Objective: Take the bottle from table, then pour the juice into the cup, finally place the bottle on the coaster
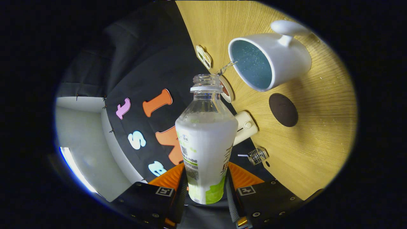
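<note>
The wooden tabletop [318,133] fills the scene beyond the claw, tipped steeply in this view because the whole rig is rolled over for the pour. On it sits the white cup [270,60], its pale blue inside facing us, handle on the far side; a thin clear stream arcs from the bottle mouth over its rim. Just below the cup lies the dark round coaster [283,109], bare and waiting. And here's the bottle [206,140], held between the fingers of the claw [206,190], which is clamped on its lower body, both fingers pressing the wrapped sides. It's clear plastic with a white and green sleeve, cap off, neck open. My read: light, thin-walled, springy under a squeeze, and the sleeve likely a bit slick, so a low grip on the straight-sided body is the sensible hold, firm but not crushing. With the mouth open, any jolt would probably splash. Smaller bits beside the tabletop's edge: a cream cylindrical fitting [244,127] behind the bottle shoulder and a little metal spring piece [257,156].
</note>
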The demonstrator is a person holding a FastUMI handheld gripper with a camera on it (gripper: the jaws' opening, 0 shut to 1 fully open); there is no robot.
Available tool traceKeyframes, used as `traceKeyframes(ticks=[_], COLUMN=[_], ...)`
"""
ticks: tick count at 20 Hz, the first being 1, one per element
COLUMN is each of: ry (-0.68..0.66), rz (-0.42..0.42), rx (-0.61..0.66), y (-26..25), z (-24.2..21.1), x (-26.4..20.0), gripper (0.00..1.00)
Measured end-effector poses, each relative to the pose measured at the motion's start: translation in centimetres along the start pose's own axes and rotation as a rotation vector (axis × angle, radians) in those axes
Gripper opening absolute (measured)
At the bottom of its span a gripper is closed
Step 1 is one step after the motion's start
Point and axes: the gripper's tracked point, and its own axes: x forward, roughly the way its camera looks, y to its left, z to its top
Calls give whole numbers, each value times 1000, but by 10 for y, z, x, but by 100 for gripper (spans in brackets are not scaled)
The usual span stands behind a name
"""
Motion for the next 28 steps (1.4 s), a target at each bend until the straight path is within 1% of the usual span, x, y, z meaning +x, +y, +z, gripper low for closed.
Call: traceKeyframes(ticks=[10, 13, 15, 19, 22, 24, 28], ry=[3, 1, -10, -11, -2, 11, 51], rz=[15, 18, -5, -95, -136, -169, -143], rx=[64, 73, 45, -86, -238, -411, -787], y=[8, 8, 3, -30, -49, -61, -61], z=[-4, -1, 0, 8, 12, 11, 9], x=[4, 4, 4, 3, -2, -2, 1], gripper=[58, 58, 58, 58, 58, 58, 58])
